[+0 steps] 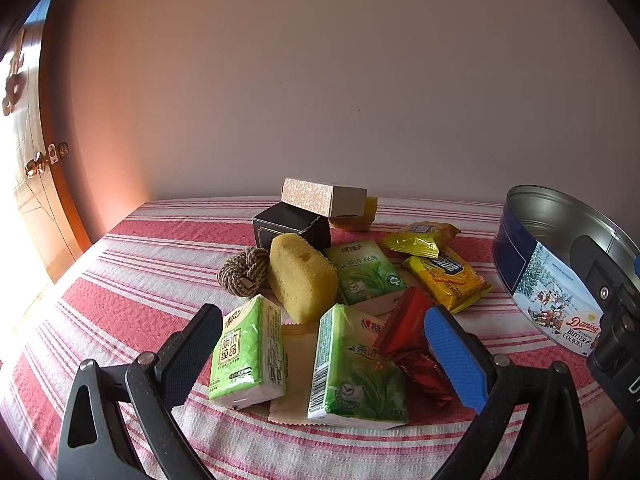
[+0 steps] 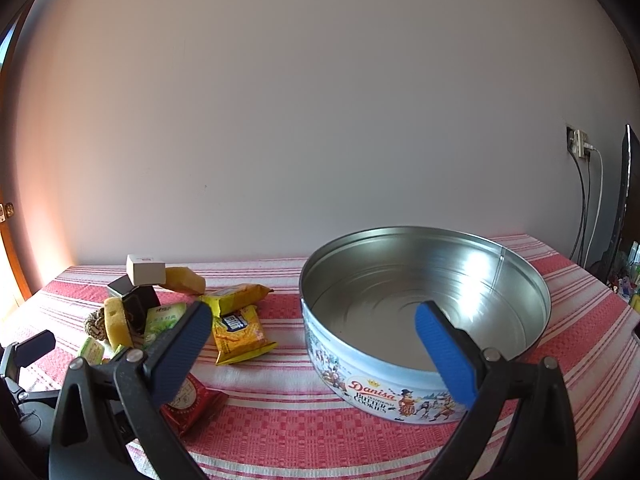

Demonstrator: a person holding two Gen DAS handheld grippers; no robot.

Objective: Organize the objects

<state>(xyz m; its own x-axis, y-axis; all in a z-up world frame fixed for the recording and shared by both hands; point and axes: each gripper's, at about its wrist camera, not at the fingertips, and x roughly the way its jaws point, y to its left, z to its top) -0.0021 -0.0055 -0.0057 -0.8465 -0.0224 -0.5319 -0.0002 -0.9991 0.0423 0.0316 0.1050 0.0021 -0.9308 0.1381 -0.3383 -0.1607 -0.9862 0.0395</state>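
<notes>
A pile of small items lies on the red-striped tablecloth (image 1: pixel 152 312): two green tissue packs (image 1: pixel 248 356) (image 1: pixel 356 364), a third green pack (image 1: pixel 366 272), a yellow sponge (image 1: pixel 302 276), a red foil snack (image 1: pixel 416 344), yellow snack packs (image 1: pixel 448 278), a black box (image 1: pixel 292 224), a patterned box (image 1: pixel 324 196) and a rope knot (image 1: pixel 244 270). My left gripper (image 1: pixel 320 344) is open and empty, hovering over the two near tissue packs. My right gripper (image 2: pixel 314 340) is open and empty above the near rim of the empty round cookie tin (image 2: pixel 424 308).
The tin also shows at the right edge of the left wrist view (image 1: pixel 552 264), with the right gripper's body (image 1: pixel 612 312) in front of it. A wall stands behind the table. A wooden door (image 1: pixel 36 184) is at the far left. Cables hang at the far right (image 2: pixel 588 200).
</notes>
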